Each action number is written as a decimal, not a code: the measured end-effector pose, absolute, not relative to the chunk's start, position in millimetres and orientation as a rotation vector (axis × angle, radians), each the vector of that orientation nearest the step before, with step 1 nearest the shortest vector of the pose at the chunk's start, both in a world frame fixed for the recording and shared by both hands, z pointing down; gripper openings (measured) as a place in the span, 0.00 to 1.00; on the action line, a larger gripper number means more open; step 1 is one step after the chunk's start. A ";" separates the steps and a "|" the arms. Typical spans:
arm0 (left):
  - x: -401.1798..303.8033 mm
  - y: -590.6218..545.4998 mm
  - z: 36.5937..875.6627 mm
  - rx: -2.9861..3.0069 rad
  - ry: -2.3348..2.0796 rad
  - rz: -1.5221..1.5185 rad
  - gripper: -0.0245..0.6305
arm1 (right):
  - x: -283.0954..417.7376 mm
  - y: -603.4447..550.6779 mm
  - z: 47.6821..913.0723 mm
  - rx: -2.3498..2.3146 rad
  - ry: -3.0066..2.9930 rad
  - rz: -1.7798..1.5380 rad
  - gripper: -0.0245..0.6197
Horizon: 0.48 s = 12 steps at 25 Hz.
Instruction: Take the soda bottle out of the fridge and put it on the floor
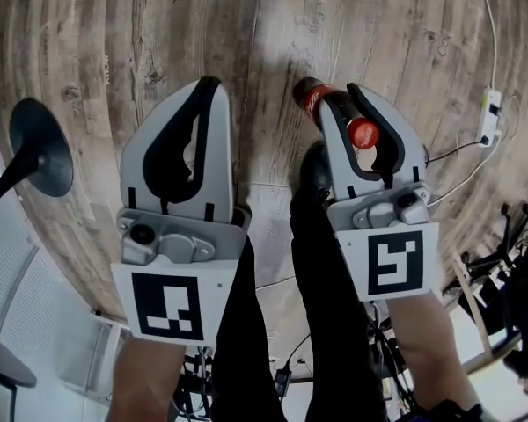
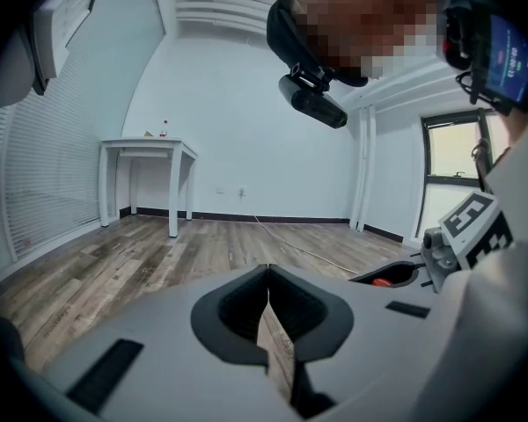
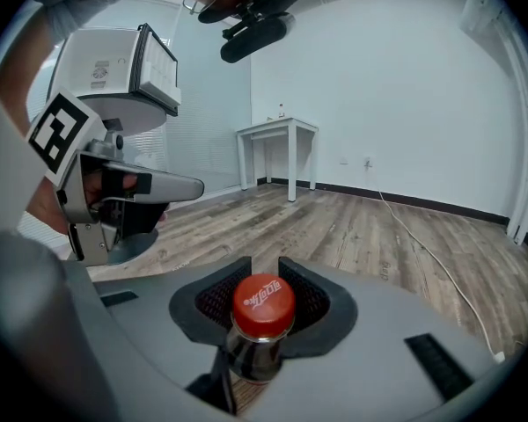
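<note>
**Soda bottle clamped by its neck in the right tongs, over the wooden floor**

The right tongs [image 1: 345, 104] [image 3: 264, 268] are closed on the soda bottle [image 1: 315, 98] [image 3: 263, 304], gripping the neck just below the red cap. In the head view, the cap points back toward the person and the dark body hangs down and away toward the wooden floor [image 1: 246, 25]. No view shows whether the bottle's base touches the boards.

The left tongs [image 1: 209, 86] [image 2: 268, 272] are beside the right pair and hold nothing. Their tips are pressed together.

The person's legs in dark trousers [image 1: 326, 280] show between the two pairs of tongs, with one dark shoe [image 1: 314, 167] just beside the bottle. A white cable [image 1: 488, 25] runs across the boards to a power strip [image 1: 491, 112] at the right. A white table [image 2: 145, 152] [image 3: 277, 132] stands against the far wall, with a few small items on its tabletop.
</note>
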<state>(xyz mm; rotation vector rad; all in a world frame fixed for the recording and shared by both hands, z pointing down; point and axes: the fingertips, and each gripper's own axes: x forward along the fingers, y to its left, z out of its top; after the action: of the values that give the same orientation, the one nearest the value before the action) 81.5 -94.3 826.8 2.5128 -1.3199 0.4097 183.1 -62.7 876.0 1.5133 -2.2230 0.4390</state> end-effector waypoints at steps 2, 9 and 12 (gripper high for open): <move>80.4 -94.0 831.6 2.511 -1.319 0.412 0.06 | 181.4 -61.1 882.9 1.506 -2.220 0.450 0.21; 80.6 -95.7 851.9 2.505 -1.306 0.426 0.06 | 181.0 -58.7 912.7 1.489 -2.195 0.473 0.21; 79.2 -97.6 855.3 2.503 -1.302 0.426 0.06 | 180.5 -58.9 925.5 1.486 -2.177 0.491 0.21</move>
<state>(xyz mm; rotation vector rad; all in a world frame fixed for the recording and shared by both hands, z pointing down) 79.2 -97.6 855.3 2.5029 -1.3021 0.4262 180.5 -58.9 925.5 1.4861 -2.1771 0.4915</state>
